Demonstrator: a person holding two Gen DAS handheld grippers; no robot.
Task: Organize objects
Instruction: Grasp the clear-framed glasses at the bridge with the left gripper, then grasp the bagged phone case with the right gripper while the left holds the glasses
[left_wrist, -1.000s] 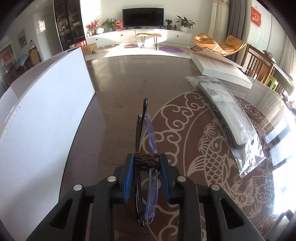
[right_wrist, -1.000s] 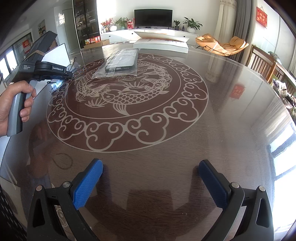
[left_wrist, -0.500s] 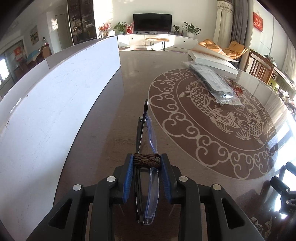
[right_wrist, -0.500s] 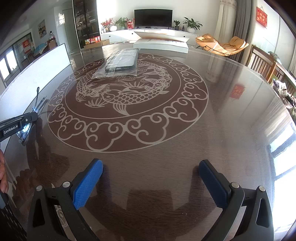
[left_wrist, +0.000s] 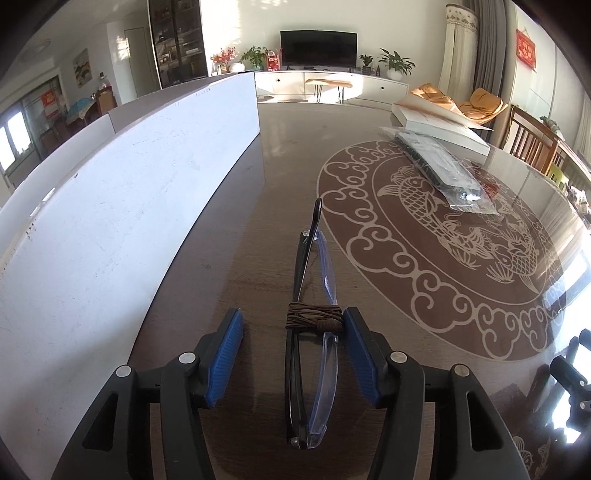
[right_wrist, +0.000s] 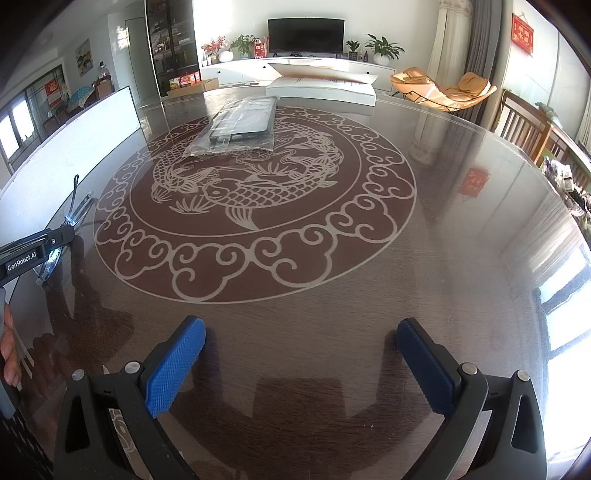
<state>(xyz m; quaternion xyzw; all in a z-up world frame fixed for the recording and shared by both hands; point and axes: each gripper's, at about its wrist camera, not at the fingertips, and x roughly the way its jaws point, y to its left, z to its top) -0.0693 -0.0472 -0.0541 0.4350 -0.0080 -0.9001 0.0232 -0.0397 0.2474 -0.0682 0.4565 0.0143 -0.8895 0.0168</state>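
A sunlit living room is being shown behind a large dark table (left_wrist: 280, 155) with a carp-and-cloud inlay, on which the organizing is being done. A long white board (left_wrist: 122, 206) is standing along the table's left side, and a flat white box (left_wrist: 439, 127) with a bagged dark item (left_wrist: 443, 170) beside it is lying at the far side. Half a second ago the folded glasses (left_wrist: 308, 332), bound with brown cord (left_wrist: 314, 317), were being pinched; now the left gripper (left_wrist: 291, 354) is being opened, one pad standing clear, and the glasses are being left on the table beside the board. The placement is judged as being completed. The right gripper (right_wrist: 301, 369) is being held wide apart over bare table, gripping nothing.
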